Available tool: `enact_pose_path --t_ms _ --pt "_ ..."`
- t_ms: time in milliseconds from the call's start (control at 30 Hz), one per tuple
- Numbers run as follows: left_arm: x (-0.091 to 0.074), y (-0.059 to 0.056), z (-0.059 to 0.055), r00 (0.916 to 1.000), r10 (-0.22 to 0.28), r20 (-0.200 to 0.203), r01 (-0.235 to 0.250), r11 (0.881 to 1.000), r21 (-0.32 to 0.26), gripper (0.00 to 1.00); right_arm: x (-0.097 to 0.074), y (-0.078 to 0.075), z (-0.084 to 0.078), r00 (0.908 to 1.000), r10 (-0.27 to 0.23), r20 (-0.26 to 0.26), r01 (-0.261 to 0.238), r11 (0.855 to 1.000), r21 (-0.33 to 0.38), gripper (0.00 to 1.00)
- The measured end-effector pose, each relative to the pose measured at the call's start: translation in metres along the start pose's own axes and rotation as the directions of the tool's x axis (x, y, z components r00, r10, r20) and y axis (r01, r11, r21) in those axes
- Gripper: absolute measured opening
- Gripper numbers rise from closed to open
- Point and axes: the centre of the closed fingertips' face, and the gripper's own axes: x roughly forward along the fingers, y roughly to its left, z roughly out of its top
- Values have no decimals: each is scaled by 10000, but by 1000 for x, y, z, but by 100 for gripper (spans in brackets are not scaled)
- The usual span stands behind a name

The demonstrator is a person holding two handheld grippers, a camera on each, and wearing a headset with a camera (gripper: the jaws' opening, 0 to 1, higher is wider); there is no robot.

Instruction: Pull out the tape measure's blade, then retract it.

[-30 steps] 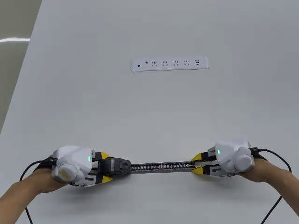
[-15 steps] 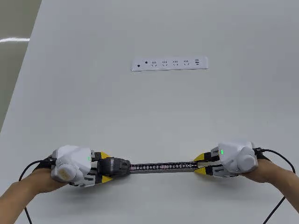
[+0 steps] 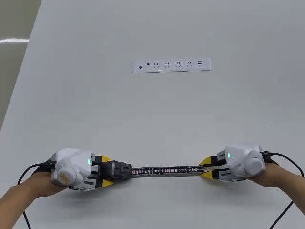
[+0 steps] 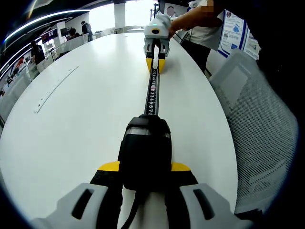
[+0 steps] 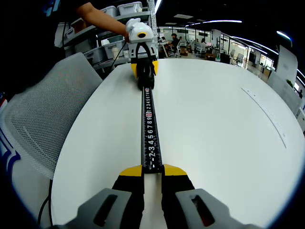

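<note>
A black tape measure case (image 3: 118,171) (image 4: 145,150) sits between the yellow-tipped jaws of my left gripper (image 3: 106,171) (image 4: 145,167), which is shut on it near the table's front edge. Its numbered blade (image 3: 166,170) (image 4: 152,90) (image 5: 149,129) stretches flat and straight to the right. My right gripper (image 3: 207,168) (image 5: 152,171) is shut on the blade's end. From the left gripper view, the right gripper (image 4: 156,40) appears at the far end of the blade. The right gripper view looks back along the blade to the left gripper (image 5: 141,47) with the case (image 5: 145,76).
A white power strip (image 3: 171,65) lies flat at the middle of the white table (image 3: 152,109). A grey mesh chair (image 4: 257,124) (image 5: 43,114) stands beside the table's near edge. Cables trail from both grippers off the front edge.
My right gripper has moved a little further right, so a slightly longer length of blade is out. The left gripper and case have stayed nearly still.
</note>
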Motion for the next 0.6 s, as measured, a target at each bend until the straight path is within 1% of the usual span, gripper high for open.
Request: enact_pose_path --t_ms 600 --pt "0 0 0 10000 7 -21 -7 10000 1 30 -6 1 -5 10000 -28 -32 28 10000 49 10"
